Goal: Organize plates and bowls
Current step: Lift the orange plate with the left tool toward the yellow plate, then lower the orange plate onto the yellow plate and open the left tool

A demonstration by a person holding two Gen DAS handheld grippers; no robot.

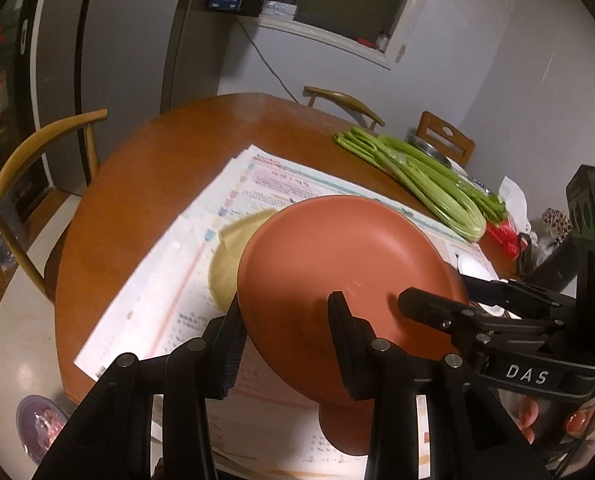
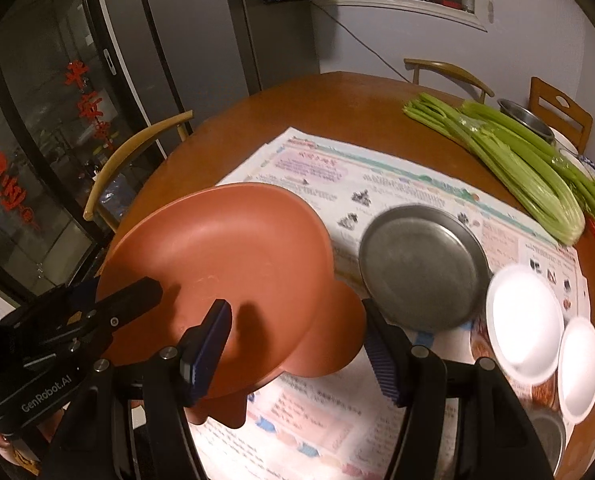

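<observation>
- The left hand-held gripper (image 1: pixel 287 308) has its two fingers on either side of the near rim of the red plate (image 1: pixel 337 256). It seems to be pinching that rim, since the plate hangs tilted above the desk (image 2: pixel 297 96).
- The right hand-held gripper (image 2: pixel 295 308) is spread wide. One finger lies over the plate's face and the other stands clear of its edge, so it is not clamping anything.
- A second red piece (image 2: pixel 343 330) lies directly under the raised plate. I cannot tell whether it is a plate or a bowl, because most of it is covered.
- A yellow plate (image 1: pixel 231 256) rests on the paper (image 2: pixel 397 184) just beyond the red plate. It is blurred and half hidden.
- To the right lie a metal plate (image 2: pixel 421 268), a large white bowl (image 2: pixel 525 320) and a small white bowl (image 2: pixel 581 368), each on its own and unstacked.
- Another metal dish (image 2: pixel 549 436) is cut off behind the right finger at the lower right.
- I judge the task to be at an early stage. At most one red pair is being brought together, and the yellow, metal and white pieces are still to be sorted.
- Celery (image 2: pixel 517 164) lies at the far edge of the desk, with a steel bowl (image 2: pixel 525 118) partly hidden behind it.
- Both views are motion-blurred, so I cannot confirm how the pads touch the rim.
</observation>
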